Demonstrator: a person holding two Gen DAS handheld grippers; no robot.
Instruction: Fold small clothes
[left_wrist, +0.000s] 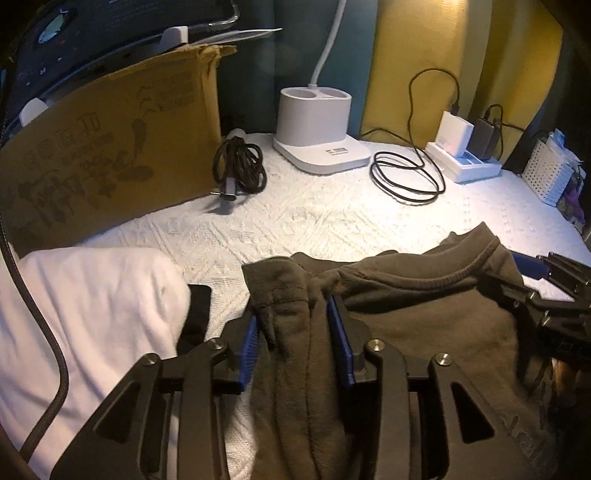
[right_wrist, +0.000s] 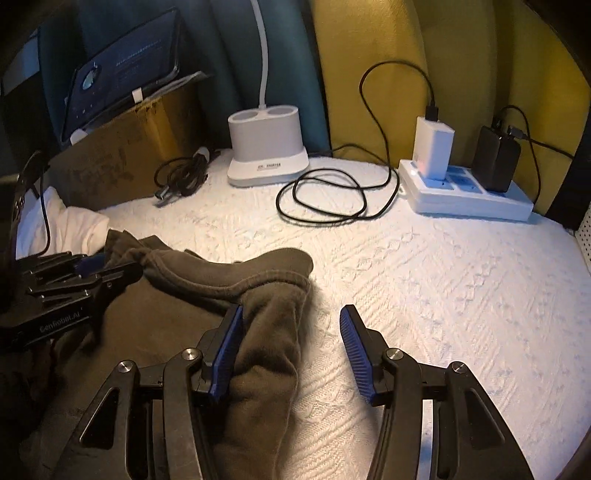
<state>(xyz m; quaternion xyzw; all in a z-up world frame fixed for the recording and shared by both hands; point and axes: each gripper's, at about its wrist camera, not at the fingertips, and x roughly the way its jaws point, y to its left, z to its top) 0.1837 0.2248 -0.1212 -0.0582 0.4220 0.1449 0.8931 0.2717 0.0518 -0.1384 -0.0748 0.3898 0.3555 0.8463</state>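
A: Fingers on left gripper clamp bunched shirt.
B: Right gripper?
A: Wide open, shirt edge between fingers, touching left pad only. Shirt near-centre on bedspread, white cloth at left.

A white quilted cover spreads over the tabletop and carries everything. On it lies a dark olive shirt, bunched near the front edge, with a white cloth just to its left. Farther back stand a cardboard box, a bundled black cable beside the box, a white lamp base and a loose loop of black cord. A white power strip sits at the back right with two chargers plugged in, and a white perforated basket stands at the far right.
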